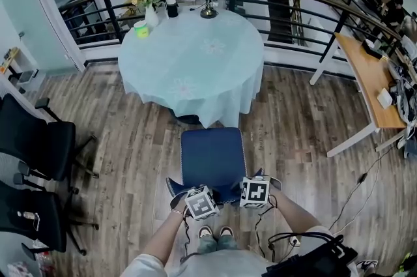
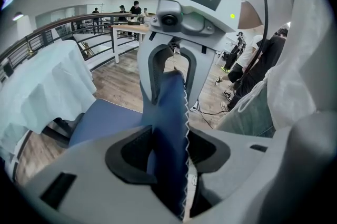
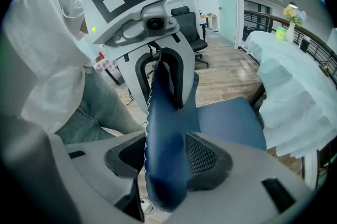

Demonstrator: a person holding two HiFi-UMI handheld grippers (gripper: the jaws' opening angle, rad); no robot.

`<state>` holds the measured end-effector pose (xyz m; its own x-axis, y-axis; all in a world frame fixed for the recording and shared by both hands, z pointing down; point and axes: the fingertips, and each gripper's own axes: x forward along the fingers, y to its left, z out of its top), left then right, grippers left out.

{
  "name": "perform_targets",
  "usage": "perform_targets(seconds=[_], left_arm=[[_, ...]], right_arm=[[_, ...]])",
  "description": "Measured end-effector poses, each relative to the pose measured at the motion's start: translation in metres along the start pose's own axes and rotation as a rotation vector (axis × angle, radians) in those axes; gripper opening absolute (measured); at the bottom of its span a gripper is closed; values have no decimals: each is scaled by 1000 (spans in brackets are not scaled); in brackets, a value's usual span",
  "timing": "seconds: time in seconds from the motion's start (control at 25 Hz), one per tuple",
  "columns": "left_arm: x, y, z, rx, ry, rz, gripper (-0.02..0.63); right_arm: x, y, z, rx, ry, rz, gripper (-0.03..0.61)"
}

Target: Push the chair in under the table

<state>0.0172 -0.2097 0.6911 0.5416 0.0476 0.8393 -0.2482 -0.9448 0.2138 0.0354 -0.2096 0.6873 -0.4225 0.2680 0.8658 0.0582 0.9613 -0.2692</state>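
We reach our left forearm [image 1: 163, 240] and right forearm [image 1: 294, 220] forward from six o'clock, grippers tipped steeply down. Our left gripper [image 1: 195, 195] [image 2: 169, 157] sits at nine o'clock of our right gripper [image 1: 251, 186] [image 3: 167, 162], each clamping the blue chair backrest [image 1: 225, 193] [image 2: 171, 112] [image 3: 166, 128].

A: Colour of the chair [image 1: 213, 155], frame centre?
B: I read navy blue, white zigzag edge trim.
A: The table [image 1: 195, 64] above it?
B: Pale mint covering, faint flower pattern. The floor [image 1: 306, 119]: brown woodgrain.
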Motion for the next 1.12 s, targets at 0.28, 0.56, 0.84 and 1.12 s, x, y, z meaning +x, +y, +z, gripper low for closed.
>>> perform_targets(seconds=[0.28, 0.56, 0.84, 1.12], left_arm=[[-6, 15, 4, 8, 0, 22, 187], [-3, 26, 3, 1, 13, 25, 189], [-7, 41, 6, -3, 9, 39, 193], [-9, 61, 10, -14, 11, 54, 206]], right_arm=[[-4, -13, 5, -11, 4, -11, 209], [-7, -24, 7, -28, 4, -12, 209], [-9, -38, 11, -32, 8, -8, 212], [-13, -56, 15, -34, -1, -19, 212]])
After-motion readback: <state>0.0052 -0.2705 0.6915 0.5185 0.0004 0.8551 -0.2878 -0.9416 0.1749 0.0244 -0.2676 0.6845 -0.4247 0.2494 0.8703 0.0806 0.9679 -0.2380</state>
